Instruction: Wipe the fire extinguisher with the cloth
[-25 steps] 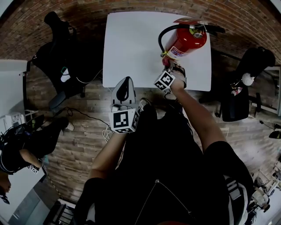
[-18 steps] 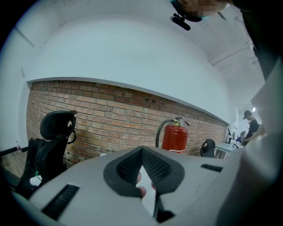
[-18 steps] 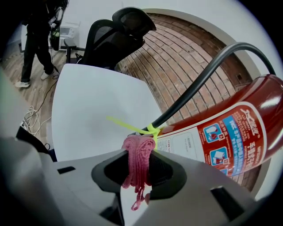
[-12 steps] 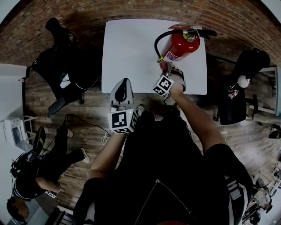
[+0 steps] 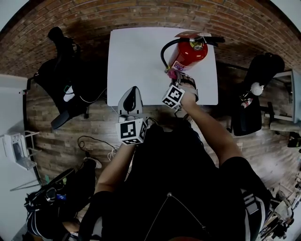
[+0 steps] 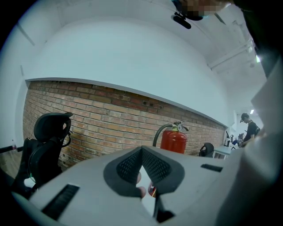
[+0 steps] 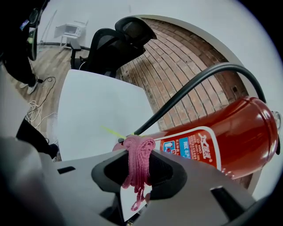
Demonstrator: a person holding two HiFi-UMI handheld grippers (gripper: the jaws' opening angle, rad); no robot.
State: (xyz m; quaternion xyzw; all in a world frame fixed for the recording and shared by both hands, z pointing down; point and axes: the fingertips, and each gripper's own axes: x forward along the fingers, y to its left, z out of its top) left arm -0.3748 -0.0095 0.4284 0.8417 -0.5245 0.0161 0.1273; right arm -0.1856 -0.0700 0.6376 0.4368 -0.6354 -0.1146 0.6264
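A red fire extinguisher (image 5: 189,52) with a black hose stands on the white table (image 5: 136,61) at its right side. My right gripper (image 5: 172,74) is shut on a pink knitted cloth (image 7: 138,159), which touches the low part of the extinguisher (image 7: 221,137) beside its label. My left gripper (image 5: 131,96) is shut with nothing in it, held at the table's near edge, left of the right one. In the left gripper view the extinguisher (image 6: 173,140) shows beyond the closed jaws (image 6: 142,164).
A brick wall (image 5: 150,14) runs behind the table. Black office chairs stand at the left (image 5: 63,56) and the right (image 5: 263,75). Cables (image 5: 91,141) lie on the wooden floor. A dark bag or seat (image 5: 56,197) is at the lower left.
The right gripper with the cloth stays against the extinguisher's low part as the head view shifts slightly. A person at lower left has moved out of view.
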